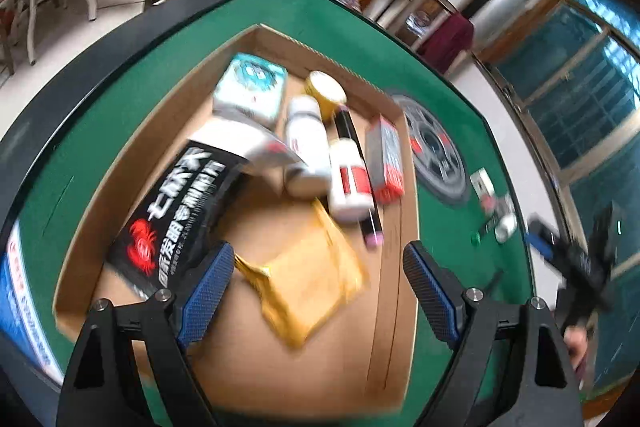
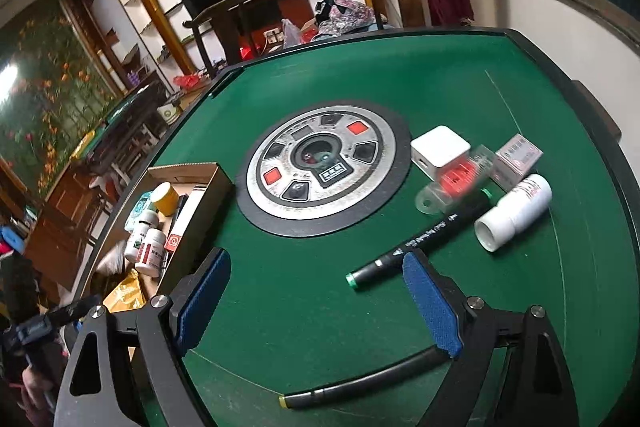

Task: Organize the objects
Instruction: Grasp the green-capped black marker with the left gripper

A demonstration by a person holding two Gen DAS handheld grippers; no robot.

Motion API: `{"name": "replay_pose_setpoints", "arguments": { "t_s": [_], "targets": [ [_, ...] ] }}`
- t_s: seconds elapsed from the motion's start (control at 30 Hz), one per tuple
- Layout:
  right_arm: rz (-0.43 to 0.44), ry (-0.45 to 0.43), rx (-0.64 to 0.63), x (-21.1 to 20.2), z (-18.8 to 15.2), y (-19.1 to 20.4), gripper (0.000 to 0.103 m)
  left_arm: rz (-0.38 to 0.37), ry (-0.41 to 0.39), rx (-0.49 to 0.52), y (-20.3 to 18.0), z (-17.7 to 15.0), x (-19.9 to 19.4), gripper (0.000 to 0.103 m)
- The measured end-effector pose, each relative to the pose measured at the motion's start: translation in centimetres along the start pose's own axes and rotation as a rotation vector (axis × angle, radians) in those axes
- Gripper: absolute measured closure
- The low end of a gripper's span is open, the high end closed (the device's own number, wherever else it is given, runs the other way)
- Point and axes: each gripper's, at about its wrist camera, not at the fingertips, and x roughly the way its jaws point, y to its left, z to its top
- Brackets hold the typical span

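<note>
Left gripper (image 1: 318,291) wide, empty, over box (image 1: 394,267) holding bottles (image 1: 348,179), gold pouch (image 1: 312,287). Right gripper (image 2: 316,303) wide, empty, above green table (image 2: 288,307); marker (image 2: 416,241), white bottle (image 2: 514,213) loose nearby.

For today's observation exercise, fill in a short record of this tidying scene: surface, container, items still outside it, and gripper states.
surface: green felt table
container: cardboard box holding bottles and packets
still outside: black marker, white bottle, white cube, small carton, black pen
left gripper: open, empty
right gripper: open, empty
</note>
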Motion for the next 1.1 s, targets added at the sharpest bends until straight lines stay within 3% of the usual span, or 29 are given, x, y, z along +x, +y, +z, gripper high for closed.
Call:
{"name": "replay_pose_setpoints", "arguments": {
  "t_s": [0.13,0.27,0.37,0.5,0.7,0.83,0.9,1.1],
  "targets": [
    [-0.005,-0.016,0.029,-0.9,-0.1,-1.2,0.011,0.082,-0.065,0.047,-1.6,1.2,-0.6,0.017],
    [-0.039,-0.057,0.068,-1.5,0.2,-3.2,0.011,0.085,-0.095,0.184,-5.6,-0.2,-2.0,0.017],
    [-0.119,-0.107,0.114,-1.9,0.4,-5.6,0.011,0.093,-0.096,0.293,-9.0,-1.4,-2.3,0.016],
    [-0.248,-0.157,0.182,-1.9,0.6,-9.4,0.011,0.072,-0.079,0.472,-14.7,-3.2,-0.7,0.016],
    [-0.325,-0.205,0.29,-2.1,-0.5,-15.0,0.011,0.018,-0.057,0.68,-23.1,-4.7,5.0,0.018],
    [-0.23,-0.181,0.439,-2.5,-1.1,-18.3,0.011,0.019,0.041,0.78,-27.7,-5.5,11.2,0.035],
    [-0.198,-0.192,0.472,-2.9,-1.3,-18.7,0.011,0.033,0.099,0.811,-29.1,-5.8,14.5,0.05],
    [-0.138,-0.156,0.55,-2.4,-1.9,-19.5,0.01,0.076,0.165,0.898,-30.9,-6.3,20.5,0.055]
  ]
}}
